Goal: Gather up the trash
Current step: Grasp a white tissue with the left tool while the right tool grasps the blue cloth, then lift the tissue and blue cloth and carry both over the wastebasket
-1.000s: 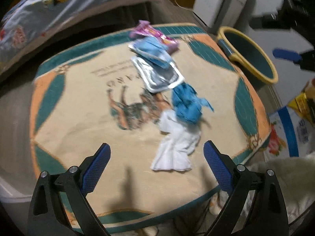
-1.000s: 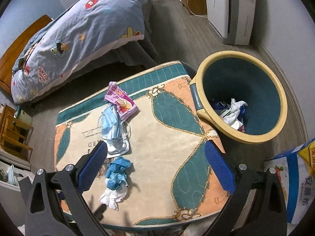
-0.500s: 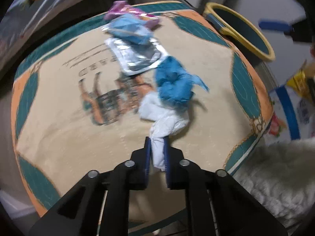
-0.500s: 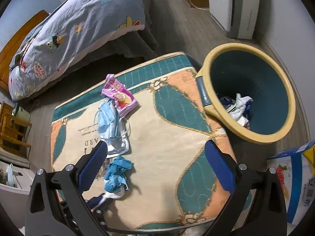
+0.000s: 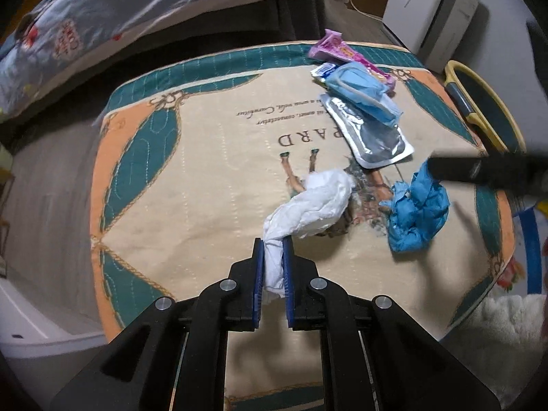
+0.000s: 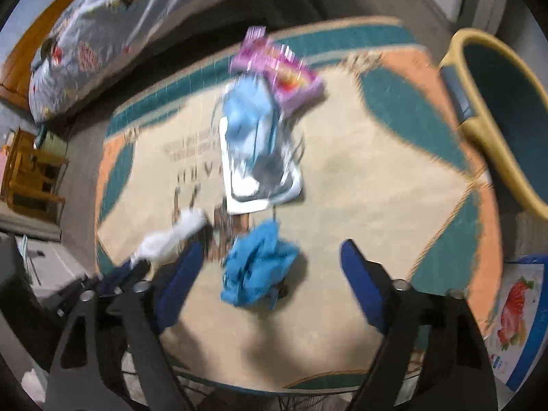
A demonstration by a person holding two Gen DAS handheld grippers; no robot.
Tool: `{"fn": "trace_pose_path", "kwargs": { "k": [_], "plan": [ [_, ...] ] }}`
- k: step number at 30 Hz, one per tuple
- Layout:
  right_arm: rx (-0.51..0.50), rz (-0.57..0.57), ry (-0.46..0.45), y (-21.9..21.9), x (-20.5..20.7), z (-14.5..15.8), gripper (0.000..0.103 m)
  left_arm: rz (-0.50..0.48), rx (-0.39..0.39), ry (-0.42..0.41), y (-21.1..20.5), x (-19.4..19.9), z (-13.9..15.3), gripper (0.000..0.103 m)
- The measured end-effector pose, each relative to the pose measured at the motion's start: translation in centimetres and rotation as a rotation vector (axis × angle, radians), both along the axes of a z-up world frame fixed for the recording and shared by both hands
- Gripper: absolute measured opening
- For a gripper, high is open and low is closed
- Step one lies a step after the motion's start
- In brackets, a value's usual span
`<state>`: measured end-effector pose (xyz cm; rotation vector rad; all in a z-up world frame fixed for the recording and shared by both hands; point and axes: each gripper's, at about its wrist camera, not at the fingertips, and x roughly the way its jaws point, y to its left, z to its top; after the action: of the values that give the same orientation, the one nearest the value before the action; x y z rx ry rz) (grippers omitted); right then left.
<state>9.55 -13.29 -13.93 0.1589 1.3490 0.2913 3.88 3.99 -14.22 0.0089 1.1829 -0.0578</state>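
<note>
My left gripper [image 5: 273, 246] is shut on the near end of a crumpled white tissue [image 5: 315, 202] that lies on the patterned cloth [image 5: 205, 178]. To its right lies a crumpled blue wad [image 5: 416, 212]. My right gripper [image 6: 270, 257] hangs just over that blue wad [image 6: 257, 267] with its jaws closing; the wad sits between them and the pads do not touch it. Further back lie a silver pouch [image 5: 373, 133], a blue face mask [image 5: 363, 90] and a pink wrapper [image 5: 342, 51]. The white tissue [image 6: 171, 236] and the left gripper [image 6: 133, 263] show at the lower left of the blurred right wrist view.
A yellow-rimmed teal bin [image 6: 493, 102] stands right of the cloth. A bed with a printed quilt [image 5: 137, 7] runs along the back. A white appliance [image 5: 435, 10] stands at the back right, a printed bag [image 6: 520, 311] at the lower right, wooden furniture [image 6: 30, 171] at the left.
My left gripper closed on the white tissue and dragged it leftward away from the blue wad. My right gripper came down from high above the bin side to just over the blue wad, jaws narrowing.
</note>
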Motion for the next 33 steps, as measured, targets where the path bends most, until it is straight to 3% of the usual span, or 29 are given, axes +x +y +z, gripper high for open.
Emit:
{"fn": "trace_pose_path", "kwargs": {
  "k": [1, 2, 3, 6, 8, 9, 11, 16, 18, 20, 22, 24, 26, 27, 28, 30, 33],
  "plan": [
    [0.000, 0.007, 0.020, 0.2, -0.1, -0.6, 0.070, 0.001, -0.006, 0.000, 0.1, 0.0, -0.1, 0.011],
    [0.005, 0.011, 0.037, 0.4, -0.2, -1.1, 0.060, -0.005, -0.030, 0.006, 0.2, 0.1, -0.2, 0.012],
    [0.014, 0.014, 0.057, 0.4, -0.2, -1.7, 0.043, -0.008, -0.045, 0.012, 0.0, 0.4, -0.4, 0.013],
    [0.039, 0.012, 0.053, 0.2, 0.1, -1.7, 0.029, -0.031, -0.053, 0.014, -0.6, 0.4, -0.4, 0.030],
    [0.029, 0.014, 0.036, -0.1, 0.1, -0.9, 0.028, -0.042, -0.045, 0.010, -0.9, 0.7, -0.4, 0.062],
    [0.043, 0.003, 0.039, -0.5, 0.2, -0.3, 0.027, -0.042, -0.048, 0.004, -1.0, 0.8, -0.3, 0.068],
    [0.027, 0.032, 0.038, -1.0, 0.5, 1.6, 0.027, -0.042, -0.069, -0.007, -1.1, 1.2, -0.1, 0.072],
    [-0.059, 0.104, -0.085, -3.0, 1.6, 7.2, 0.027, -0.074, -0.067, -0.009, -2.3, 2.5, -0.4, 0.077],
    [-0.087, 0.108, -0.131, -4.0, 1.6, 8.0, 0.027, -0.105, -0.046, -0.021, -3.1, 2.6, -0.6, 0.077],
    [-0.037, 0.075, -0.123, -5.2, 2.1, 7.6, 0.027, -0.142, -0.007, -0.024, -3.9, 2.7, -1.0, 0.077],
    [0.030, 0.032, -0.103, -5.9, 2.9, 7.3, 0.027, -0.151, -0.010, -0.002, -4.1, 2.8, -1.5, 0.077],
    [0.009, 0.045, -0.138, -6.1, 3.1, 7.8, 0.027, -0.149, -0.021, 0.012, -4.4, 3.0, -1.8, 0.074],
    [-0.010, 0.051, -0.158, -6.4, 3.5, 8.0, 0.027, -0.165, -0.037, 0.030, -4.8, 3.2, -2.2, 0.048],
    [0.001, 0.047, -0.155, -6.5, 3.6, 8.1, 0.027, -0.174, -0.020, 0.025, -5.0, 3.2, -2.2, 0.042],
    [0.012, 0.042, -0.152, -6.9, 3.8, 8.2, 0.027, -0.196, -0.026, 0.024, -5.4, 3.2, -2.1, 0.018],
    [0.004, 0.043, -0.164, -7.0, 4.0, 8.2, 0.027, -0.196, -0.053, 0.021, -5.6, 3.3, -1.6, 0.014],
    [-0.024, 0.040, -0.192, -7.7, 4.1, 8.8, 0.027, -0.210, -0.054, -0.057, -6.7, 3.3, 1.6, 0.013]
  ]
}}
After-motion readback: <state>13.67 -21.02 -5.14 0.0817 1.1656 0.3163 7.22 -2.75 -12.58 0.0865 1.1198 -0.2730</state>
